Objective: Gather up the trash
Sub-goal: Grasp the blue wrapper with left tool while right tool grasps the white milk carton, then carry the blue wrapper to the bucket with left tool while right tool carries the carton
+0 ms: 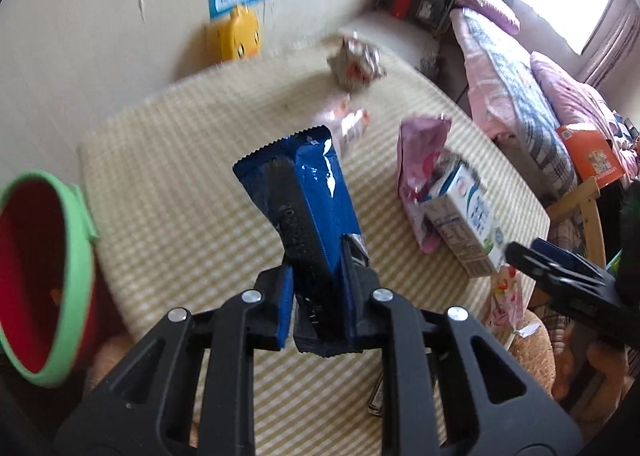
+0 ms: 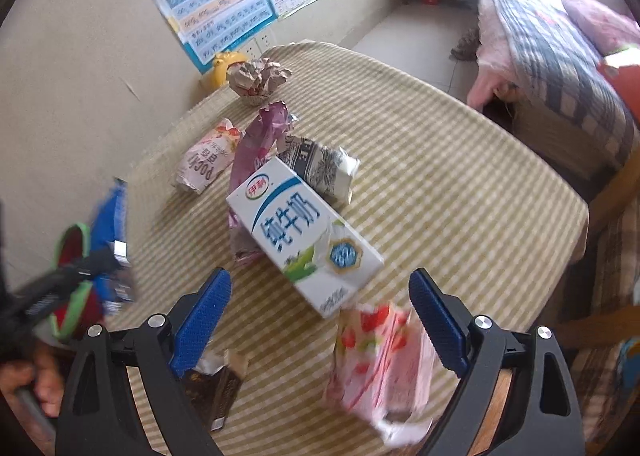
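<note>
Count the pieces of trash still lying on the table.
7: crumpled paper, Pocky wrapper, purple bag, grey wrapper, milk carton, strawberry wrapper, brown wrapper. More may be hidden.
</note>
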